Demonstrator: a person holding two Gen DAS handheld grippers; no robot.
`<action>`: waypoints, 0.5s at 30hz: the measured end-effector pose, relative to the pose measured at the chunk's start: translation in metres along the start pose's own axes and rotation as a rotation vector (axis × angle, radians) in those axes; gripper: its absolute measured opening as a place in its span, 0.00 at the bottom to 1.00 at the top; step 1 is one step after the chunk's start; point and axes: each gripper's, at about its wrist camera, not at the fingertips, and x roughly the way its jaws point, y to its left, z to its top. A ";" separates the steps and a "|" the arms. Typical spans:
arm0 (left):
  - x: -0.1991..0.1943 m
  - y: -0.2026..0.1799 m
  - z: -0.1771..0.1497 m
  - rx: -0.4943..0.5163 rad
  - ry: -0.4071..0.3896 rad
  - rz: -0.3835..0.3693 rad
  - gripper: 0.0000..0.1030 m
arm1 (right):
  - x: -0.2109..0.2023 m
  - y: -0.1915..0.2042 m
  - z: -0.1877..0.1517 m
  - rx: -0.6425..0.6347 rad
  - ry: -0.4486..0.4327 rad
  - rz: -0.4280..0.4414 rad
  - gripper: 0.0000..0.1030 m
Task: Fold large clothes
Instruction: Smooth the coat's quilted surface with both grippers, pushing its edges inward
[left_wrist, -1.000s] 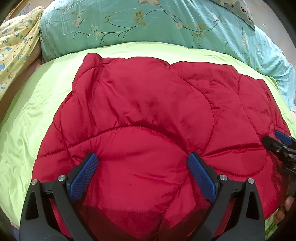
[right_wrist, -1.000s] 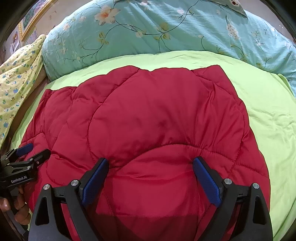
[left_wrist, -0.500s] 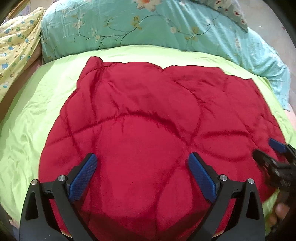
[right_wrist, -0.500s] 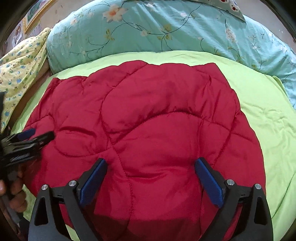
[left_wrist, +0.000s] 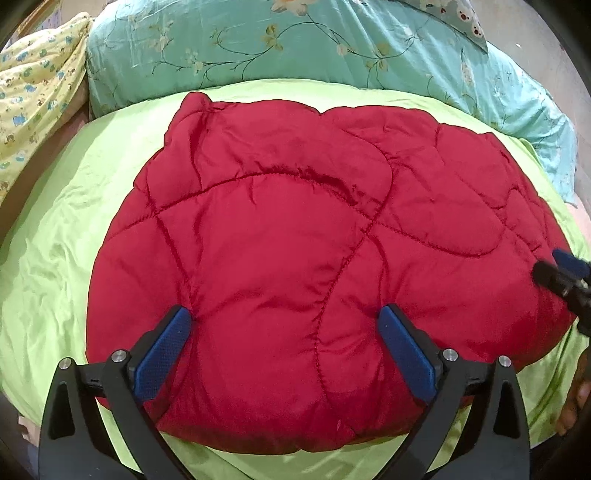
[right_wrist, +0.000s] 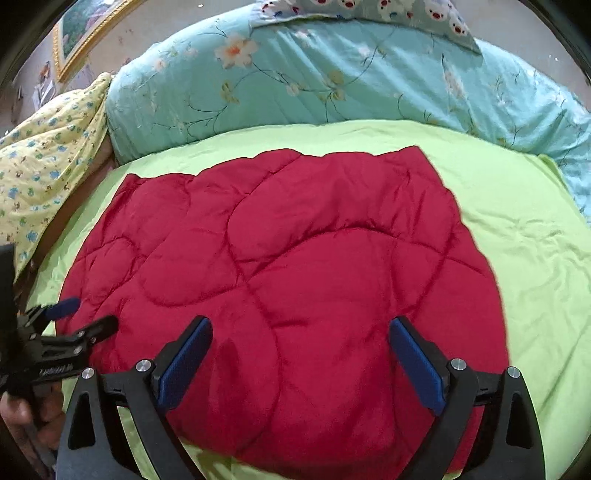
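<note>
A red quilted padded garment (left_wrist: 295, 240) lies folded into a thick rounded block on the lime green sheet (left_wrist: 66, 258). My left gripper (left_wrist: 284, 328) hovers open over its near left part, nothing between the blue pads (left_wrist: 162, 350). In the right wrist view the same red garment (right_wrist: 295, 277) fills the middle, and my right gripper (right_wrist: 299, 339) stands open above its near edge, holding nothing. The right gripper's tips (left_wrist: 561, 269) show at the right edge of the left view; the left gripper (right_wrist: 77, 317), held by a hand (right_wrist: 22, 417), shows at the left of the right view.
A teal floral duvet (right_wrist: 332, 74) is bunched along the far side of the bed. A yellow patterned cloth (right_wrist: 44, 158) lies at the far left. A framed picture (right_wrist: 81, 33) hangs on the wall. Green sheet (right_wrist: 535, 258) shows bare right of the garment.
Both grippers have pulled back and risen from the garment; its near edge and the green sheet in front now show. The garment stays flat where it was.
</note>
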 end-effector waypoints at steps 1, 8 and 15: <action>0.001 -0.001 0.000 0.003 0.000 0.001 1.00 | 0.007 -0.004 -0.004 0.008 0.026 -0.005 0.94; 0.005 -0.001 -0.003 0.012 -0.006 0.008 1.00 | 0.030 -0.006 -0.009 0.003 0.055 -0.022 0.99; 0.006 -0.002 -0.004 0.018 -0.012 0.016 1.00 | 0.030 -0.008 -0.011 0.002 0.048 -0.020 0.99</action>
